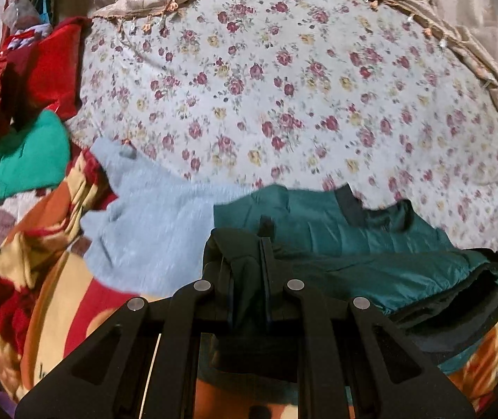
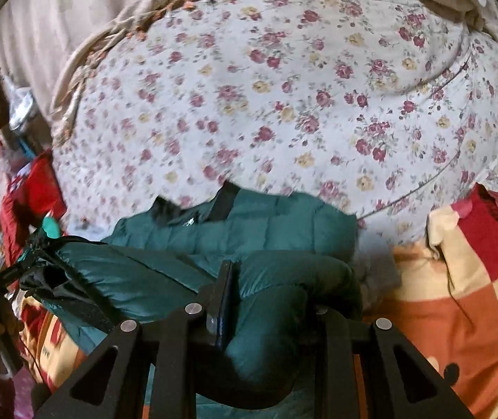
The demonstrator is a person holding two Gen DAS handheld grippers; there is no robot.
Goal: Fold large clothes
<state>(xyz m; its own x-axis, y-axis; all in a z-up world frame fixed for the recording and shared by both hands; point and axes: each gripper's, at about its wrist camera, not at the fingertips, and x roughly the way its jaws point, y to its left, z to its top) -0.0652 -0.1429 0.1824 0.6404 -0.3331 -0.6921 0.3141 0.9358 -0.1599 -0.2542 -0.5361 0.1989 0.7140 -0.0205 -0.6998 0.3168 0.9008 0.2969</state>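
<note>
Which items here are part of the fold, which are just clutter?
In play: teal puffer jacket, left gripper and right gripper both clamped on it, floral bedsheet as work surface.

Lying about: grey sweater, green garment, red garment, orange-red blanket.

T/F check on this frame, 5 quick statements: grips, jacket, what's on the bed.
1. The left hand-held gripper is closed on dark fabric of the dark green quilted puffer jacket. True.
2. The right hand-held gripper hangs open, holding nothing. False: green jacket fabric bulges between its fingers.
3. The bed has a white sheet with a red and yellow rose print. True.
4. A light grey fuzzy sweater lies left of the jacket in the left wrist view. True.
5. The jacket is bright red. False: it is dark green; the red garment lies at far left.
</note>
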